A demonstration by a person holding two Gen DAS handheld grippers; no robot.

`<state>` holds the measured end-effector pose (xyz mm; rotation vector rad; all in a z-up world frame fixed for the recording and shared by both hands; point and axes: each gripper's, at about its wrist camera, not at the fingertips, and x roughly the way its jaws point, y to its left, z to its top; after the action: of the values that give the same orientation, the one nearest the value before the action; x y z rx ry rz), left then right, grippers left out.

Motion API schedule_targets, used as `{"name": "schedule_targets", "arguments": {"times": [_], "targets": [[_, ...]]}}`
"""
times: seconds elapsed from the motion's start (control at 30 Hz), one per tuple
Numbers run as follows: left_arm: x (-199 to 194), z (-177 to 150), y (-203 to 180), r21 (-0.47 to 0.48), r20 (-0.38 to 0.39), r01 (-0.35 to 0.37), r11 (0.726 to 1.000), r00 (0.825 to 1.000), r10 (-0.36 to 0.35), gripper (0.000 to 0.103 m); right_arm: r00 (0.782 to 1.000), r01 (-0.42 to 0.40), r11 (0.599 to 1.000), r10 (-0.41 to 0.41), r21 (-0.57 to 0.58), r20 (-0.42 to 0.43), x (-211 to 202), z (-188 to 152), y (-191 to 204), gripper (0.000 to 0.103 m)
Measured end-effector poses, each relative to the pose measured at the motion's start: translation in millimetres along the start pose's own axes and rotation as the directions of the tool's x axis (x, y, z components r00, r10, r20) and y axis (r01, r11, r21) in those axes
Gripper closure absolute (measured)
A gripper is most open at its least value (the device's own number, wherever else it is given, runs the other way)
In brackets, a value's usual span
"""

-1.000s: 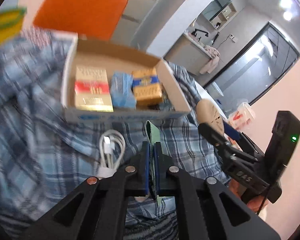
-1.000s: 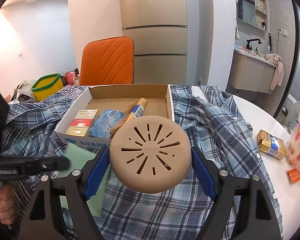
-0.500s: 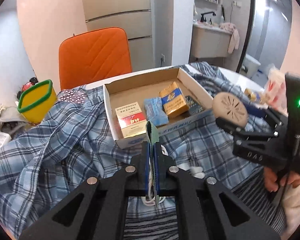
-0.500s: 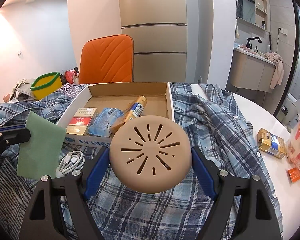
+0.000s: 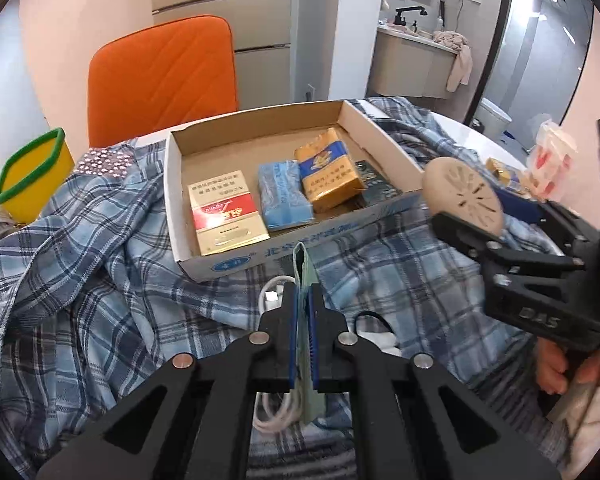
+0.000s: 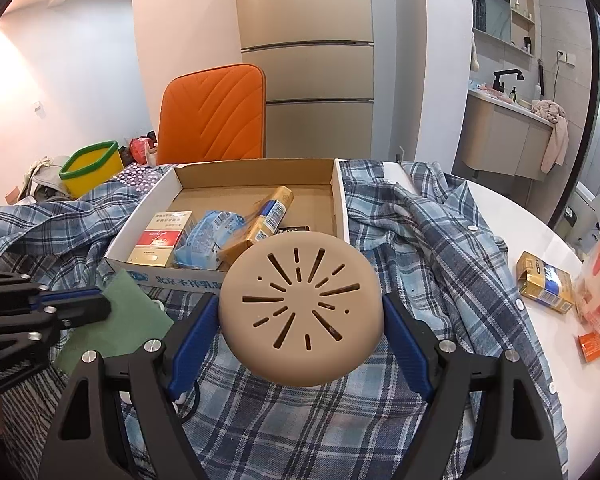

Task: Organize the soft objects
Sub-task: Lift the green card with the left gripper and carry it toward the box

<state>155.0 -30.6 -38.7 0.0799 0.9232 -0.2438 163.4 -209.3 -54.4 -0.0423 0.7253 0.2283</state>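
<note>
Left gripper (image 5: 303, 300) is pressed together on a thin green cloth sheet (image 6: 120, 320), pinching it edge-on; sheet hangs just in front of the shallow open cardboard box (image 5: 384, 148), above the blue plaid shirt (image 5: 80, 280) spread over the table. Right gripper (image 6: 300, 320) is spread wide and clamps a round tan slotted silicone disc (image 6: 300, 308) between its blue pads (image 6: 194, 332), held in the air near the box's front right corner. Inside the box: a red-and-white carton (image 5: 226, 216), a blue soft pack (image 5: 284, 194), a gold-and-blue pack (image 5: 330, 176), lying side by side. A coiled white cable (image 5: 276, 292) lies on the shirt under the left gripper. Another gold pack (image 6: 544, 282) sits on the white tabletop (image 6: 548, 248), well apart to the right. Orange chair (image 6: 214, 114) behind the box.
</note>
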Motion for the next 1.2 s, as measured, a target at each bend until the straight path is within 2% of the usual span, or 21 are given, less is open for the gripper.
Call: {"name": "schedule_targets", "arguments": {"times": [0.27,0.47,0.57,0.8,0.9,0.97,1.03,1.2], "targets": [[4,-12,-6,0.017,0.047,0.095,0.995,0.994,-0.095,0.097,1.000,-0.002,1.000,0.002,0.002,-0.015,4,0,1,0.020],[35,-24,-11,0.020,-0.046,0.063,0.998,0.997,-0.062,0.097,1.000,0.000,1.000,0.000,0.003,-0.016,4,0,0,0.020],[33,-24,-10,0.013,-0.024,0.055,0.998,0.998,-0.055,0.097,1.000,0.002,1.000,-0.002,-0.001,-0.013,4,0,1,0.020],[13,-28,-20,0.057,0.092,0.007,0.998,0.996,-0.013,0.097,1.000,0.012,1.000,-0.012,-0.012,0.004,-1,0,2,0.020],[3,-29,-17,0.046,0.150,-0.003,0.999,0.989,-0.004,0.097,1.000,0.019,1.000,-0.019,-0.016,0.019,-4,-1,3,0.020],[0,-30,-15,0.033,0.166,-0.036,0.999,0.986,0.030,0.097,0.999,0.021,1.000,-0.021,-0.020,0.033,-7,-1,4,0.020],[-3,-29,-10,0.025,0.178,-0.030,0.999,0.984,0.025,0.097,0.999,0.024,0.999,-0.023,-0.024,0.042,-9,-1,5,0.020],[-22,-32,-9,0.014,0.270,-0.040,0.999,0.962,0.035,0.097,0.998,0.023,0.999,-0.022,-0.025,0.061,-12,0,6,0.020]]}}
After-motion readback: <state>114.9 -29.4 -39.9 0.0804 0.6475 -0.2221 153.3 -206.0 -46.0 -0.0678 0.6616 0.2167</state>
